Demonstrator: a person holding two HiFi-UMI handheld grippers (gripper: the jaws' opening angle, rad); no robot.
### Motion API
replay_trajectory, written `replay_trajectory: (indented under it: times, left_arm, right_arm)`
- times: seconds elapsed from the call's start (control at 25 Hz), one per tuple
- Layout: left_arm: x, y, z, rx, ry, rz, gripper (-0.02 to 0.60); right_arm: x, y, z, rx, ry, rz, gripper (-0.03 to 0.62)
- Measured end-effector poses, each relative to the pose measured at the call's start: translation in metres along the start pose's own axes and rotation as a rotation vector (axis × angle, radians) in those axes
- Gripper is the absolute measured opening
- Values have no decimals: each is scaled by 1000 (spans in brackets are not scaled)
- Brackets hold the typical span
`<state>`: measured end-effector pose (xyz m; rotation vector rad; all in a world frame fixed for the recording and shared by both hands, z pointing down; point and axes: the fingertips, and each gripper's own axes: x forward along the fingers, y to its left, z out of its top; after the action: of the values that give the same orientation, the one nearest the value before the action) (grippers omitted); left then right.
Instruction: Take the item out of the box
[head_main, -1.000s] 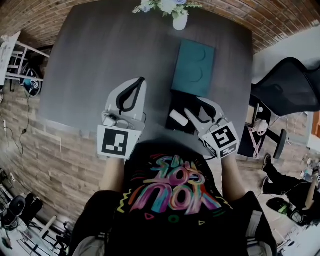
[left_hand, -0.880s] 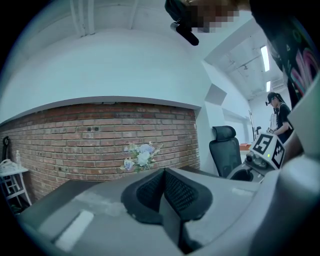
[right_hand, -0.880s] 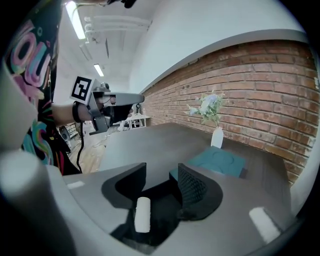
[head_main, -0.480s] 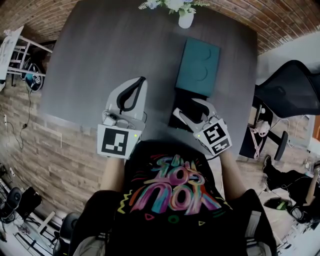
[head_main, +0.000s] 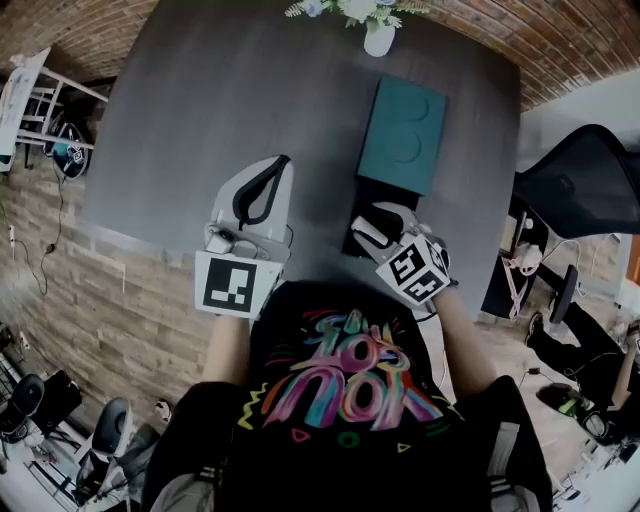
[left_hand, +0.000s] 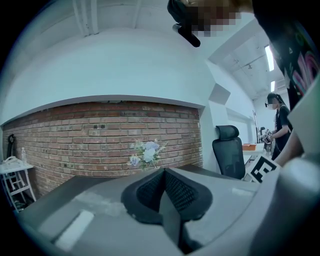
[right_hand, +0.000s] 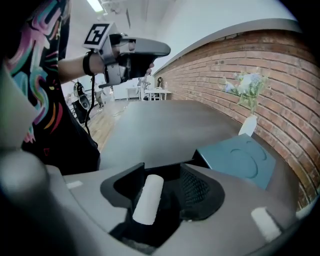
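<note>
A black box (head_main: 372, 195) stands open near the table's front edge, and its teal lid (head_main: 402, 135) lies flat just beyond it. My right gripper (head_main: 383, 226) is lowered over the box. In the right gripper view a white cylinder (right_hand: 148, 197) lies in the dark box between the jaws of my right gripper (right_hand: 165, 171). It lies against the left jaw, with a gap to the right pad (right_hand: 196, 187), so the gripper is open. My left gripper (head_main: 258, 195) hangs over the table to the left, shut and empty, its tips (left_hand: 162, 172) meeting.
A white vase of flowers (head_main: 378, 35) stands at the table's far edge, seen again as flowers (left_hand: 145, 152) before a brick wall. A black office chair (head_main: 575, 175) stands right of the table (head_main: 220, 90). A person (left_hand: 278, 120) stands far to the right.
My right gripper has shifted left and nearer to me over the black box, its marker cube turning. The white cylinder lay left of it; now it is between the jaws. The left gripper stayed put.
</note>
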<state>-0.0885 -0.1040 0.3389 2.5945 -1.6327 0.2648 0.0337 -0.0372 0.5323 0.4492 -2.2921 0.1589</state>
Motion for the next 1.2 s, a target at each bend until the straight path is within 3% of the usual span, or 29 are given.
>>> replay_trajectory:
  times: [0.36, 1.0, 1.2]
  left_arm:
    - [-1, 6, -5, -11, 1, 15, 0]
    - [-1, 4, -5, -20, -4, 9, 0]
    - [-2, 5, -3, -23, -10, 11, 0]
  right_arm:
    - [24, 7, -32, -86, 177, 49, 212]
    - [39, 11, -49, -105, 330, 127, 224]
    - [41, 11, -53, -152, 369, 125, 195]
